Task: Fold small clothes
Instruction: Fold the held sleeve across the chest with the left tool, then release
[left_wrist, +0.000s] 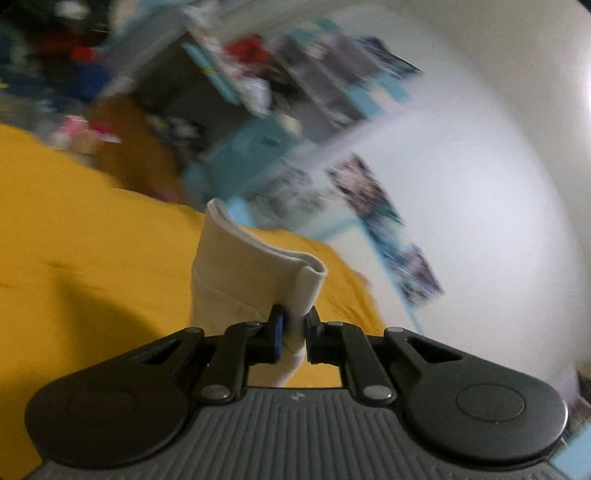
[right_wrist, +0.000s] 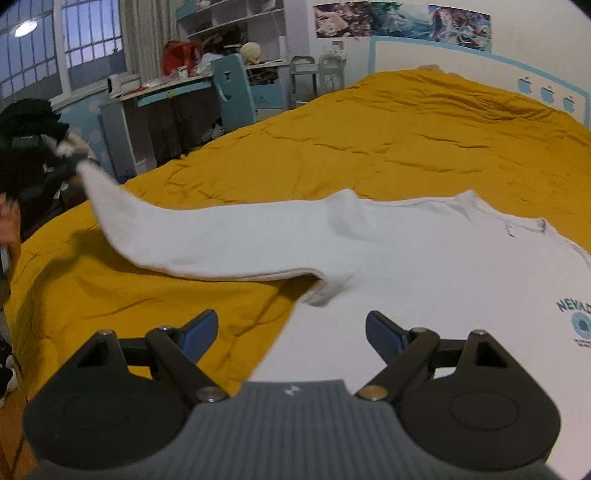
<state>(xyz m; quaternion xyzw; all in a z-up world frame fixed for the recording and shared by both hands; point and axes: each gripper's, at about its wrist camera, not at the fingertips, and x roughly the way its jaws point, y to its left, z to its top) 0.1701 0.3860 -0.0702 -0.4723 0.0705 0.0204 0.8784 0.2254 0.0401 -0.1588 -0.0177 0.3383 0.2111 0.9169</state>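
A white long-sleeved shirt (right_wrist: 424, 266) with a blue "NEVADA" print lies on a yellow bedcover (right_wrist: 406, 129). Its left sleeve (right_wrist: 207, 236) is stretched out and lifted at its cuff toward the left. My left gripper (left_wrist: 294, 325) is shut on the white sleeve cuff (left_wrist: 255, 273) and holds it above the bedcover (left_wrist: 92, 258); it also shows far left in the right wrist view (right_wrist: 74, 164). My right gripper (right_wrist: 291, 332) is open and empty, low over the shirt's lower left edge.
A desk (right_wrist: 166, 107) with shelves and clutter stands beyond the bed's far left side. A white and blue headboard (right_wrist: 461, 59) and posters on the wall are at the back. The left wrist view is motion-blurred.
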